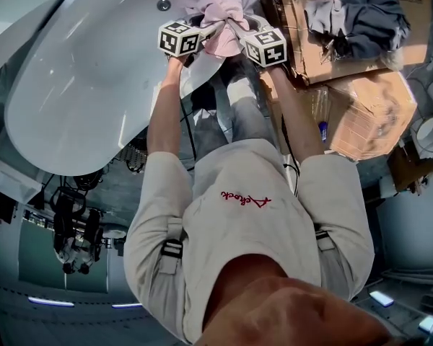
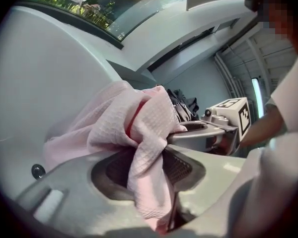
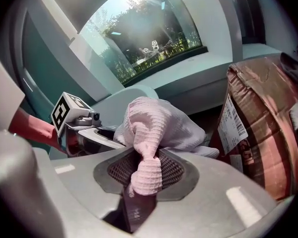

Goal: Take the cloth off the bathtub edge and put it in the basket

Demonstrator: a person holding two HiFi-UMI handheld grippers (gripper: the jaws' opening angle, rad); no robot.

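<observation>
A pink waffle-weave cloth (image 1: pixel 222 14) is bunched over the rim of the white bathtub (image 1: pixel 79 78) at the top of the head view. My left gripper (image 1: pixel 206 33) grips its left part and my right gripper (image 1: pixel 238 29) its right part, the two close together. In the left gripper view the cloth (image 2: pixel 139 125) is pinched between the jaws of my left gripper (image 2: pixel 154 165), with a fold hanging down. In the right gripper view a rolled end of the cloth (image 3: pixel 154 128) is clamped in my right gripper (image 3: pixel 145 170). No basket is clearly in view.
An open cardboard box (image 1: pixel 361 71) with dark clothes (image 1: pixel 364 16) on it stands right of the tub; its labelled side (image 3: pixel 268 133) is close to my right gripper. The tub's drain fitting (image 1: pixel 163 5) lies just left of the cloth. The person's legs are below the grippers.
</observation>
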